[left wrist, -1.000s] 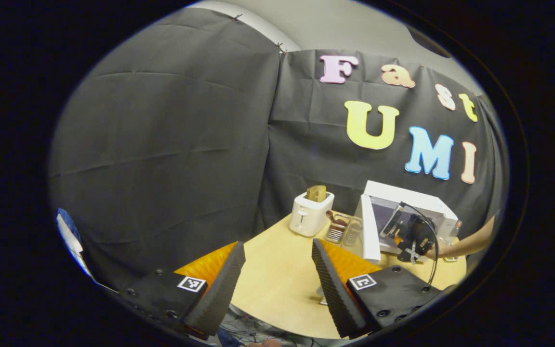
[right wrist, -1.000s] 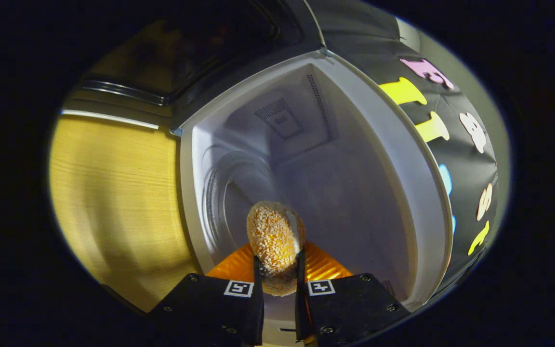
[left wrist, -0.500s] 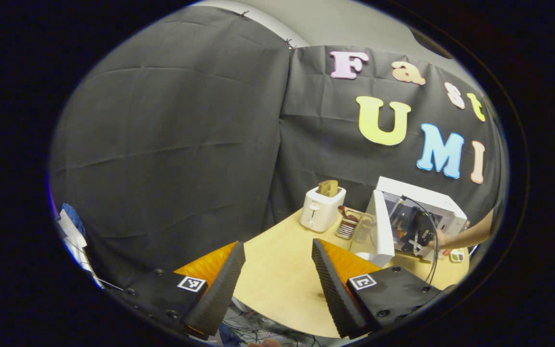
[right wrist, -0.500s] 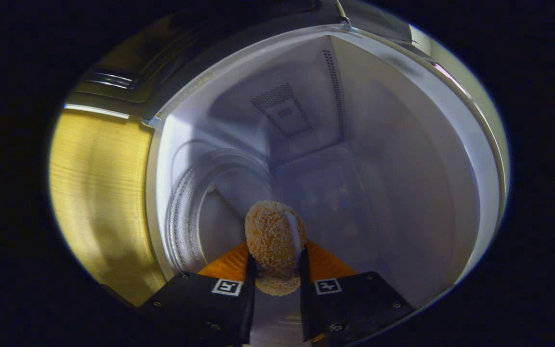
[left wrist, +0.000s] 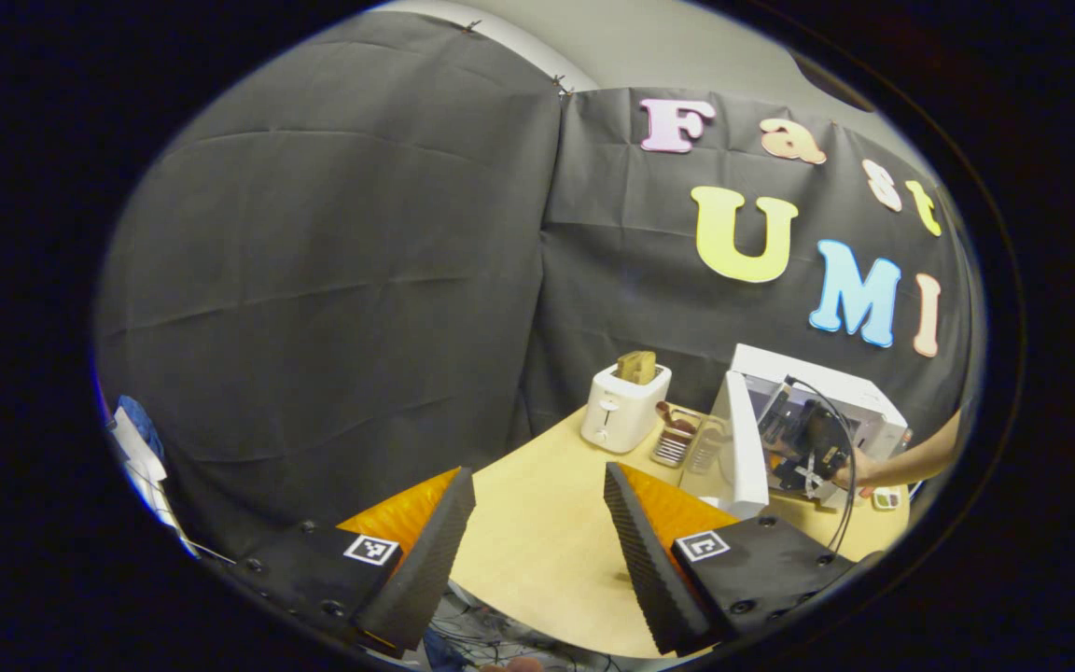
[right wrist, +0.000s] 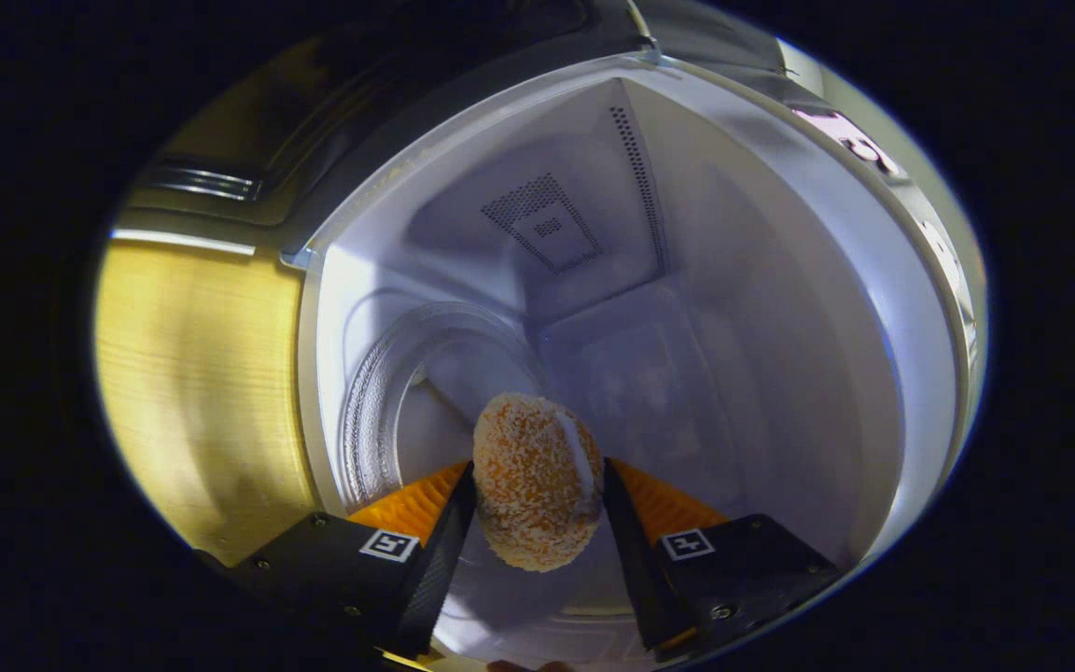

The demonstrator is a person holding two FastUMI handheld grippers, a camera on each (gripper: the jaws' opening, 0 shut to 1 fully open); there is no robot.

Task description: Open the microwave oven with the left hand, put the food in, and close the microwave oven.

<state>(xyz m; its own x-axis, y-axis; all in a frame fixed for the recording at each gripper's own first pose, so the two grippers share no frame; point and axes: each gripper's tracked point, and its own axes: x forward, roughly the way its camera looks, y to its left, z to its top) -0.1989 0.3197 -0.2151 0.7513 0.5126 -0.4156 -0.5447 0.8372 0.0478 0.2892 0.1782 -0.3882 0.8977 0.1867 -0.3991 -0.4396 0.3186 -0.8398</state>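
In the right gripper view we see the right hand-held gripper (right wrist: 537, 490) reaching into the open microwave oven (right wrist: 780, 308), its fingers spread a little wider than the breaded food ball (right wrist: 533, 481) that sits between them. We cannot tell whether both fingers actually press on the ball, or whether it already rests on the glass turntable (right wrist: 397, 401) at lower left of the cavity. Perforated vents mark the back wall at upper centre. The oven door (right wrist: 248, 131) shows dark at upper left, and the wooden surface (right wrist: 192, 373) fills the left side.

In the left gripper view, the left hand-held gripper (left wrist: 537, 532) stands wide apart at the bottom of the frame, holding nothing, above the near edge of the surface (left wrist: 547, 551). At right of the frame we see the white microwave oven (left wrist: 817, 392) with its door (left wrist: 745, 448) swung open and the right hand-held gripper (left wrist: 803, 434) inside, held by a person's hand (left wrist: 859, 465). A white toaster (left wrist: 623, 409) with bread in its slot stands left of the oven, with a small rack (left wrist: 677, 437) between them. No brand or label can be read (only square coded markers on the gripper bodies).
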